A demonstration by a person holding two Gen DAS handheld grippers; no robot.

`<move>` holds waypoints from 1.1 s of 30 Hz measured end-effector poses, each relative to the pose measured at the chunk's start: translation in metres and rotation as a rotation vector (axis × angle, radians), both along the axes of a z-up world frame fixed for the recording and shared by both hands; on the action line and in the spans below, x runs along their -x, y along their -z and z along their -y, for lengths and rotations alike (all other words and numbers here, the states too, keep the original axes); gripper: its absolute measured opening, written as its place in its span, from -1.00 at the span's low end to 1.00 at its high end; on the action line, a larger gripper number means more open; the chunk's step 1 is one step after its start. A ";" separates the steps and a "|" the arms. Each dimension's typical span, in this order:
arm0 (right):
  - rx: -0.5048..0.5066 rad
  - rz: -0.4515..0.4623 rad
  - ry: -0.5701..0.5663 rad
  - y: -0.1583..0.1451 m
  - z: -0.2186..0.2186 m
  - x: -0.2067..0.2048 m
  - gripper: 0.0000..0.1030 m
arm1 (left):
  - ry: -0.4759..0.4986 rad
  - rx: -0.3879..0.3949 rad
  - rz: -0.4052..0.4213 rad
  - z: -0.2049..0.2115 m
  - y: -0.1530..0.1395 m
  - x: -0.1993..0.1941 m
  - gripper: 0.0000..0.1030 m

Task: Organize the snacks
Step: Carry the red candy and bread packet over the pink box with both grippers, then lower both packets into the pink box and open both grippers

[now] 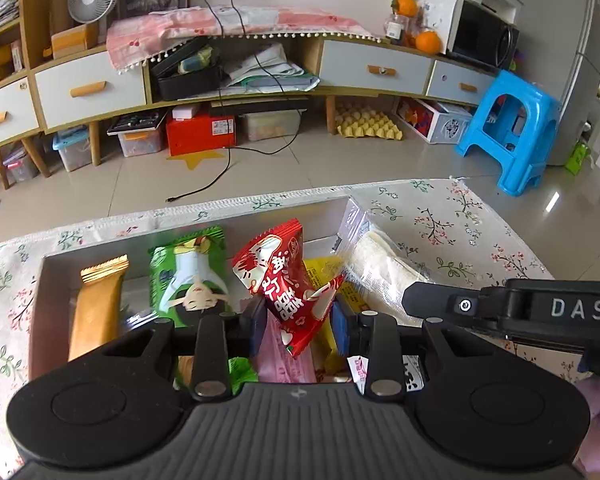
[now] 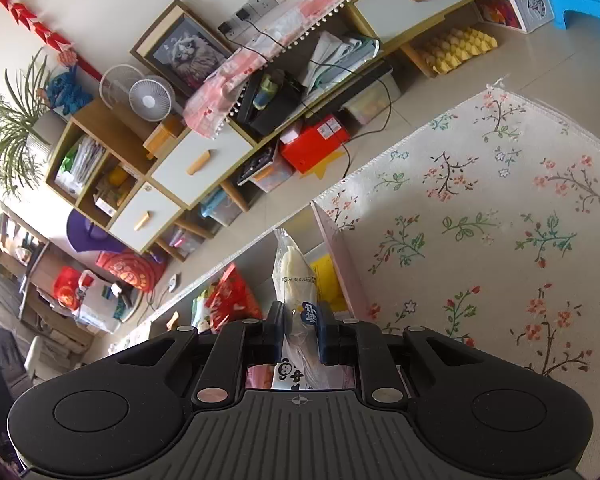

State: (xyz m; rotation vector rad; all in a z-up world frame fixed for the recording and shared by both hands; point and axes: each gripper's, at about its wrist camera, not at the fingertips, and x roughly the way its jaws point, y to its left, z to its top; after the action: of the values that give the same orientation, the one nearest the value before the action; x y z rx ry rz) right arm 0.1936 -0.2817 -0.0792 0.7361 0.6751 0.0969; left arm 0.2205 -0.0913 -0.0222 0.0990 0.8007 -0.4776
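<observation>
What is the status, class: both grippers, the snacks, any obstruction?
Left gripper shut on red snack packet, above box. Right gripper shut on clear bread packet. Box crowded: orange bar, green packet.

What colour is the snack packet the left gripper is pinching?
The crinkly foil snack packet in the left gripper is red with white print, clearest in the left wrist view.

Bright daylight floods the room, glaring off the floor tiles [image 1: 340,160] in front of the cabinet [image 1: 236,80]. Fisheye distortion bows that cabinet; focus stays sharp, shadows soft beneath it.
</observation>
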 end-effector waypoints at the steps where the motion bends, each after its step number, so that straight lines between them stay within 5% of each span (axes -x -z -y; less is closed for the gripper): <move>1: 0.001 0.001 -0.001 0.000 0.000 0.000 -0.65 | 0.003 0.001 0.005 0.001 0.000 0.000 -0.38; 5: -0.049 0.002 0.020 0.000 0.007 0.001 -0.59 | -0.009 0.014 0.064 0.001 -0.001 0.008 -0.19; 15: -0.069 0.015 0.043 -0.006 0.018 0.005 -0.43 | -0.029 0.006 0.060 -0.005 -0.008 0.014 -0.10; 26: 0.011 0.047 -0.022 -0.030 0.008 0.022 0.21 | -0.104 -0.025 0.039 -0.027 -0.022 0.041 0.35; 33: 0.148 0.020 -0.100 -0.043 -0.012 0.043 0.58 | -0.193 -0.062 -0.002 -0.045 -0.028 0.066 0.76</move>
State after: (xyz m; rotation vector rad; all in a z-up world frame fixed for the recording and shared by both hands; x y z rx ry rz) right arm 0.1502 -0.2700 -0.0357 0.5582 0.6926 0.1437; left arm 0.1541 -0.0465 0.0057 0.0778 0.8179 -0.2707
